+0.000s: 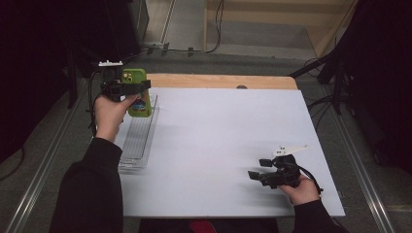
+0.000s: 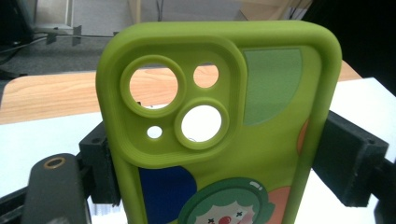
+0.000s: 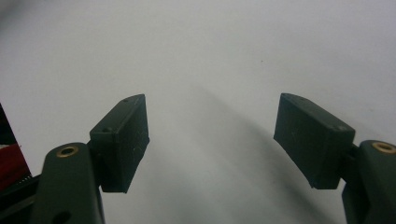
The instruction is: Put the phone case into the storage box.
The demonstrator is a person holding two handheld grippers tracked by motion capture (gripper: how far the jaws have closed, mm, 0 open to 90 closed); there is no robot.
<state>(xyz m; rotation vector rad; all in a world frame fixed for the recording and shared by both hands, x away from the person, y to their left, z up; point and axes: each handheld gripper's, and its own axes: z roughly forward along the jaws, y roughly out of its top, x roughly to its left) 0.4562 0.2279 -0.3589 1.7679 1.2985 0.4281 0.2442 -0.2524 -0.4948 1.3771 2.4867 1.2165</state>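
Note:
A lime-green phone case point(image 1: 136, 91) with a cartoon clown print is held upright at the table's far left corner. My left gripper point(image 1: 127, 87) is shut on its sides, above the far end of a clear plastic tray point(image 1: 137, 141). In the left gripper view the case point(image 2: 243, 140) stands between the two black pads point(image 2: 348, 156), its camera cut-outs showing the table behind. My right gripper point(image 1: 258, 168) stands open near the front right of the white table point(image 1: 218, 141), nothing between its jaws. In the right gripper view the black pads point(image 3: 122, 140) hang apart over the bare white surface.
The clear tray lies along the table's left edge. A strip of wooden tabletop point(image 1: 218, 81) shows at the far edge. Cables and black stands surround the table on the floor.

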